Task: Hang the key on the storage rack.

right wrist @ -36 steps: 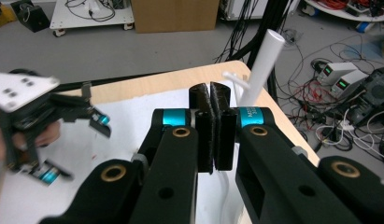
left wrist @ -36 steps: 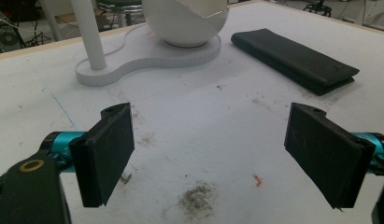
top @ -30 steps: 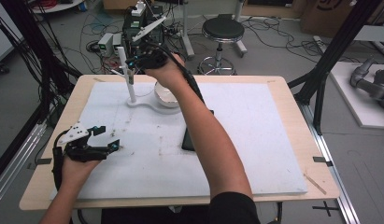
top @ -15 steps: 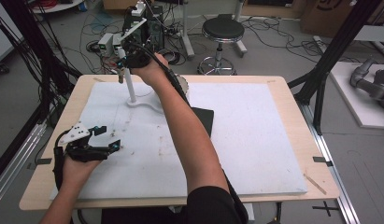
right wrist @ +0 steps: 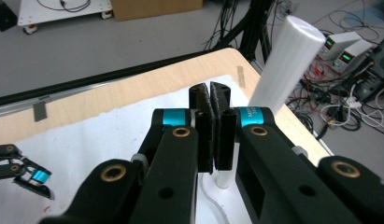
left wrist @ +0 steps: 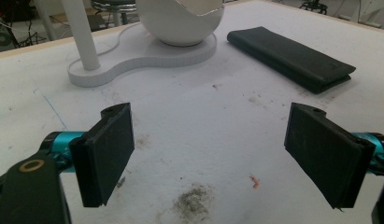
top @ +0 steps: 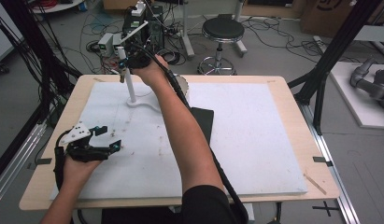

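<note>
A white stand [top: 147, 105] sits at the far left of the white mat, with an upright post [top: 128, 81] and a round bowl [top: 182, 86]. My right gripper [top: 120, 71] hovers beside the top of the post, jaws shut with nothing visible between them. In the right gripper view the pads [right wrist: 206, 126] press together and the post [right wrist: 288, 60] rises just to their right. My left gripper [top: 110, 137] rests at the near left, open and empty. In the left gripper view its jaws [left wrist: 217, 158] stand wide apart, facing the stand's base [left wrist: 143, 51], post [left wrist: 82, 32] and bowl [left wrist: 180, 18].
A black folded pouch [top: 203, 121] lies mid-mat, partly under the person's right forearm; it also appears in the left gripper view [left wrist: 292, 58]. The mat [top: 264, 140] covers a wooden table [top: 320, 186]. Black frame posts, cables and a stool [top: 222, 30] stand beyond the far edge.
The right hand and its gripper moved left from above the bowl to the top of the post and sank slightly. The left gripper has not moved.
</note>
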The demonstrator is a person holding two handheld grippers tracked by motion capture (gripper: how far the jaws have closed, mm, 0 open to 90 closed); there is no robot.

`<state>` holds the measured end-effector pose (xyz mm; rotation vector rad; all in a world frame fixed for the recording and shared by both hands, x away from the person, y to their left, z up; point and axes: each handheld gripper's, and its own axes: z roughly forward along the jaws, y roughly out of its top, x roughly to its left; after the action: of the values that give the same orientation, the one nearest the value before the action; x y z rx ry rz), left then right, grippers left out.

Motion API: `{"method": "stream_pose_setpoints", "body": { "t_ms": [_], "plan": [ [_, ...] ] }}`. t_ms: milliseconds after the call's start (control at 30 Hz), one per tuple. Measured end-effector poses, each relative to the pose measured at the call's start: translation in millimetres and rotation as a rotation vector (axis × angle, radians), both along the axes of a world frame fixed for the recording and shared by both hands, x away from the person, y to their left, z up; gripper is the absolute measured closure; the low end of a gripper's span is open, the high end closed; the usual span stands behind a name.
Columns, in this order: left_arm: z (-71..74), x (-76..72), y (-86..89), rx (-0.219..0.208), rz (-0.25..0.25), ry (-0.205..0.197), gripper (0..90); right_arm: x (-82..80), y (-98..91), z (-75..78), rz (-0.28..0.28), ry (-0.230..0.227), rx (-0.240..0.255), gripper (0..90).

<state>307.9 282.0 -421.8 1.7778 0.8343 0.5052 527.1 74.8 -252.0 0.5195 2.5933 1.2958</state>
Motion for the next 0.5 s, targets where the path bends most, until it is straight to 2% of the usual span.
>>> {"method": "stream_pose_setpoints", "body": {
  "t_ms": [100,167,233,267,300,367,433,500],
  "plan": [
    [-0.1,0.2,0.1,-0.002,0.000,0.000,16.0,2.2,-2.4,-0.6,-0.012,0.007,0.009,89.9],
    [-0.1,0.2,-0.5,-0.002,-0.003,0.001,15.9,2.0,-3.3,-1.2,-0.051,-0.007,0.024,87.2],
    [-0.1,0.3,-1.1,0.003,-0.006,0.000,16.0,1.8,-4.8,-0.9,-0.065,0.002,0.044,72.0],
    [-0.6,0.6,-2.1,-0.002,-0.009,0.001,16.0,1.0,-5.6,-0.5,-0.089,0.005,0.045,68.2],
    [-0.8,0.7,-3.1,0.002,-0.010,0.002,15.9,0.3,-7.9,0.4,-0.087,0.015,0.045,68.2],
    [-0.8,0.6,-4.8,-0.001,-0.016,0.001,16.0,-4.4,-14.5,3.5,-0.089,-0.011,0.043,65.3],
    [-0.3,0.4,-5.5,0.007,-0.020,-0.002,16.0,-13.5,-26.0,6.9,-0.112,-0.046,0.032,55.8],
    [0.0,0.4,-6.3,0.005,-0.022,-0.001,15.9,-22.7,-38.6,7.3,-0.137,-0.074,0.039,51.2]
  ]
}}
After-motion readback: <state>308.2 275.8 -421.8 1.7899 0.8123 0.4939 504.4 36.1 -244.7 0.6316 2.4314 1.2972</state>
